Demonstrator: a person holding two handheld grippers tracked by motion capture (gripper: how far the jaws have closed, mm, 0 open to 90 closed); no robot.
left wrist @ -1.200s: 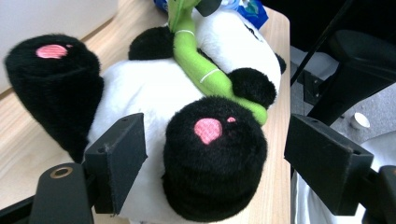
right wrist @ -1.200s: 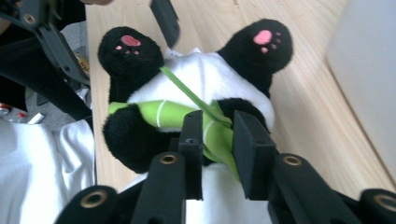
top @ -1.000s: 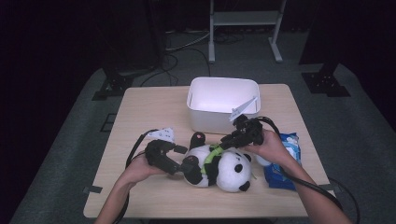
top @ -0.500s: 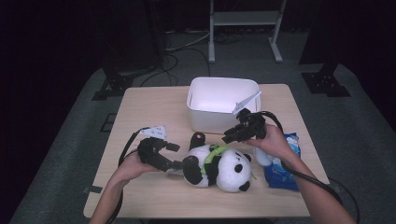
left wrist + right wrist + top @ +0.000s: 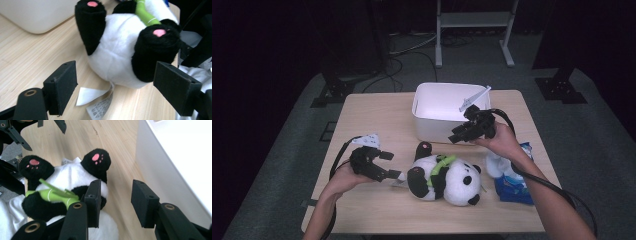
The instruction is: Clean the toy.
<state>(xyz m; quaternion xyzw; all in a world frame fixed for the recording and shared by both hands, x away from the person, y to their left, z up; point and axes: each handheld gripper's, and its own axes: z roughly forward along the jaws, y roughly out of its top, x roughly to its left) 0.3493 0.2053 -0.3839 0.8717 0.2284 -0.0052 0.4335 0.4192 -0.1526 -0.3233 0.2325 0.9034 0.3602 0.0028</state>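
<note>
**Operator:** Dark flooring and stands surround the wooden bench (image 5: pixel 362 115). Largest item on it: the white bin (image 5: pixel 432 107) at the far middle. What comes next in size?

**Technician:** Next is the plush panda (image 5: pixel 447 177), lying on its back near the front edge, close in front of the bin but not touching it, feet toward the left. At its right sit a blue packet (image 5: pixel 514 187) and a white cloth item (image 5: pixel 497 165). A sewn label (image 5: pixel 96 98) trails from the rump flat on the wood.

**Operator:** State of each claw?

**Technician:** Left claw (image 5: pixel 387 165): spread wide, pads empty, aimed at the rump and just short of it; in the left gripper view the panda sits between and beyond the two jaws. Right claw (image 5: pixel 457 137): its jaws have just been opening, nothing between them; it hovers over the gap between bin and panda, above the raised foot.

**Operator:** Procedure for a sound grasp?

**Technician:** Judgement only. Advance the left claw until the pads straddle the body or one leg, not the label, which would probably slip. Close on a firm, full section of plush; soft filling compresses, so close well in. Bring the right claw down over an arm or the upper body so the weight is shared. Keep both cables clear of the bin rim
</note>
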